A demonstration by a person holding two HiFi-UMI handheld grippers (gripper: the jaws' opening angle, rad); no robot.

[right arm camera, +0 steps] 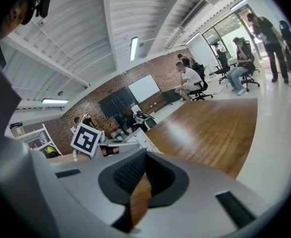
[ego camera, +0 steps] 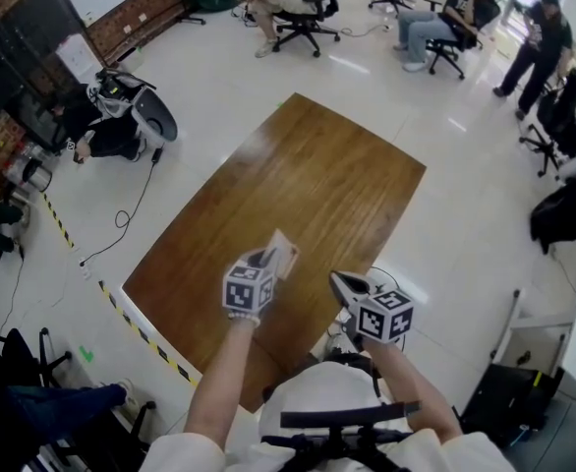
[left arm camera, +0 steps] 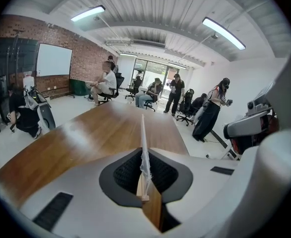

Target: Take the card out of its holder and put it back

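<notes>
My left gripper [ego camera: 266, 258] is held above the near part of the wooden table [ego camera: 298, 195], shut on a thin beige card in its clear plastic holder [ego camera: 283, 251]. In the left gripper view the card and holder [left arm camera: 143, 148] stand edge-on between the pads and stick out forward past the gripper [left arm camera: 144, 182]. To its right, my right gripper [ego camera: 340, 282] is shut with nothing in it. The right gripper view shows that gripper [right arm camera: 140, 182] closed and empty, with the left gripper's marker cube [right arm camera: 88, 139] off to its left.
The brown table is bare and stands on a white floor. A black-and-yellow tape line [ego camera: 141, 334] runs along its near left side. People sit on office chairs [ego camera: 303, 18] at the far end, and another person stands at the far right [ego camera: 539, 47].
</notes>
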